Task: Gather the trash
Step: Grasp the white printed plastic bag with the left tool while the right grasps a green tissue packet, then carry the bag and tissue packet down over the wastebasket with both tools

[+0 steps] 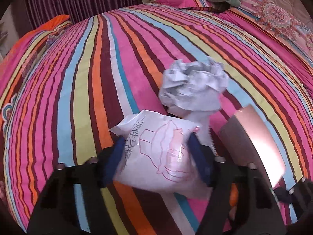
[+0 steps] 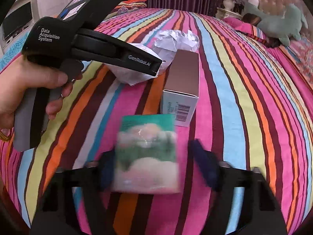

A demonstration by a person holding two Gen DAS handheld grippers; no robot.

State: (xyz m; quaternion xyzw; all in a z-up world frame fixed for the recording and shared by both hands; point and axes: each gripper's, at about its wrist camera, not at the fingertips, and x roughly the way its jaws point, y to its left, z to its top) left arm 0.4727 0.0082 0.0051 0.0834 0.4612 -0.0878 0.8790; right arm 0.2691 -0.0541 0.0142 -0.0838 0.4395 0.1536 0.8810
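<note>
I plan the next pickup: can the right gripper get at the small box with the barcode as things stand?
Probably not yet. The right gripper is already closed on a green packet, so its jaws are taken. The box itself lies uncovered on the striped bedspread just beyond the packet, with nothing between them.

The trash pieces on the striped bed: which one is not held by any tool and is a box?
The pink-topped box with a barcode on its end. It lies free beside the crumpled paper; the white packet and green packet sit between tool fingers.
</note>
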